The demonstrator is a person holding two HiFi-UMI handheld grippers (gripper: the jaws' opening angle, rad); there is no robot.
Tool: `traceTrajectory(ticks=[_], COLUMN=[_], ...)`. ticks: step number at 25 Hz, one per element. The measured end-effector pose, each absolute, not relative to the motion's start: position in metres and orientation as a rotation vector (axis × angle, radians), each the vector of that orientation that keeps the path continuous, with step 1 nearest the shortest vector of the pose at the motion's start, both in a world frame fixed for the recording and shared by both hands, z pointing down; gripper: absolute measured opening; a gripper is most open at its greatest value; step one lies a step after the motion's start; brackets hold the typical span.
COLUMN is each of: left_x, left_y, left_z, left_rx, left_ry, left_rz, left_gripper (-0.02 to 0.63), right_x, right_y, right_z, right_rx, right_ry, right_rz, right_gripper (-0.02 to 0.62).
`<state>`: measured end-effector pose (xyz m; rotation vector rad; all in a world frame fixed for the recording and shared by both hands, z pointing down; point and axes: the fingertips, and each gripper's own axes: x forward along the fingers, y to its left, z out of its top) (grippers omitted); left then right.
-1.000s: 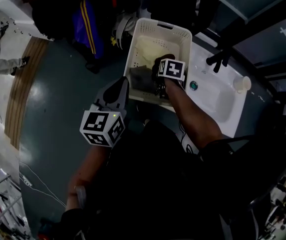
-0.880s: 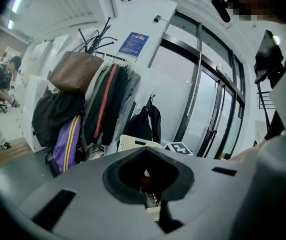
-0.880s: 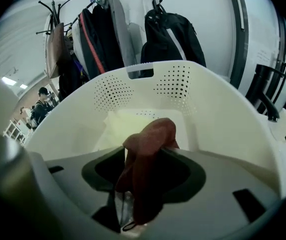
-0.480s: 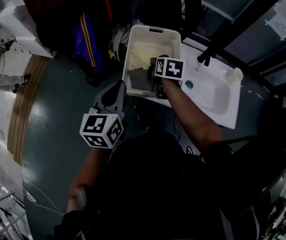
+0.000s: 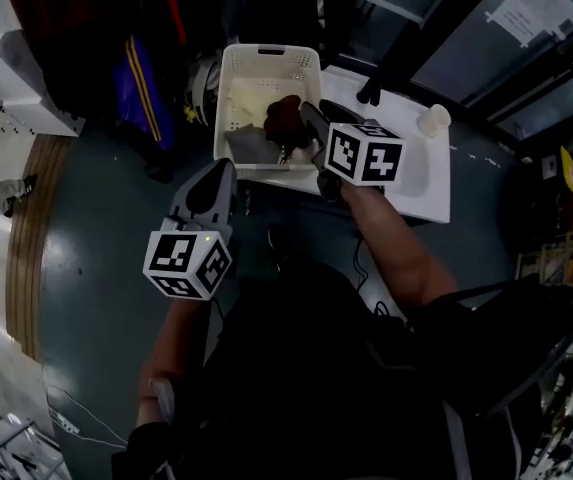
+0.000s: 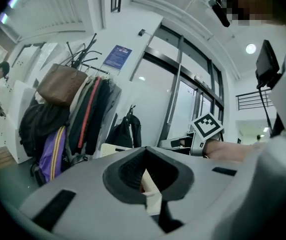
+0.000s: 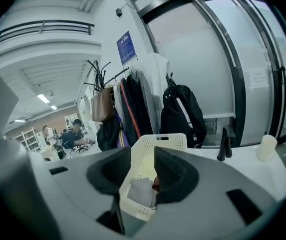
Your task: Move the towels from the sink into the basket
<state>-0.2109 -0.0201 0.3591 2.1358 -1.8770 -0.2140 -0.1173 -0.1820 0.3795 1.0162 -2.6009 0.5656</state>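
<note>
Hovering above the white basket (image 5: 224, 108), the right tool (image 7: 143, 159) is released, with nothing between its jaws (they have just been closing). The towels (image 5: 251, 146) lie inside the basket, a dark red towel (image 5: 284, 116) uppermost, beside the sink (image 5: 416, 176). The left tool (image 6: 143, 156) is clenched and empty.

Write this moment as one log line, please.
right gripper: at basket, jaws apart, just been closing, empty | left gripper: shut, empty | towels: in basket

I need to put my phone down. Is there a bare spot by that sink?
The white counter between the faucet and the cup is bare. The basket is crowded with towels.
</note>
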Motion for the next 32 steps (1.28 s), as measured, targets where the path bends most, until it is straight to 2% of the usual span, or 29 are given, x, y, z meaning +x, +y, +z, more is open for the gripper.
traceTrajectory(ticks=[2, 5, 8, 22, 32], left_x=[-0.194, -0.176, -0.158, -0.035, -0.004], left_y=[-0.021, -0.026, -0.032, -0.085, -0.107], left_z=[0.345, 0.332, 0.334, 0.335, 0.336], left_rx=[2.211, 2.265, 2.275, 2.311, 2.266], left_ry=[-1.856, -1.849, -1.831, -1.77, -1.843], left_rz=[-0.223, -0.21, -0.177, -0.02, 0.008], left_gripper=[0.003, 0.003, 0.003, 0.003, 0.003], right_x=[-0.1, -0.078, -0.056, 0.086, 0.129], right_y=[-0.17, -0.159, -0.155, -0.193, -0.202], right_z=[0.364, 0.346, 0.34, 0.357, 0.362], right_rx=[1.0, 0.99, 0.984, 1.033, 0.992], right_ry=[-2.644, -2.694, -2.727, -2.742, -2.792], right_rz=[0.541, 0.47, 0.407, 0.473, 0.463], right_gripper=[0.13, 0.056, 0.038, 0.017, 0.009])
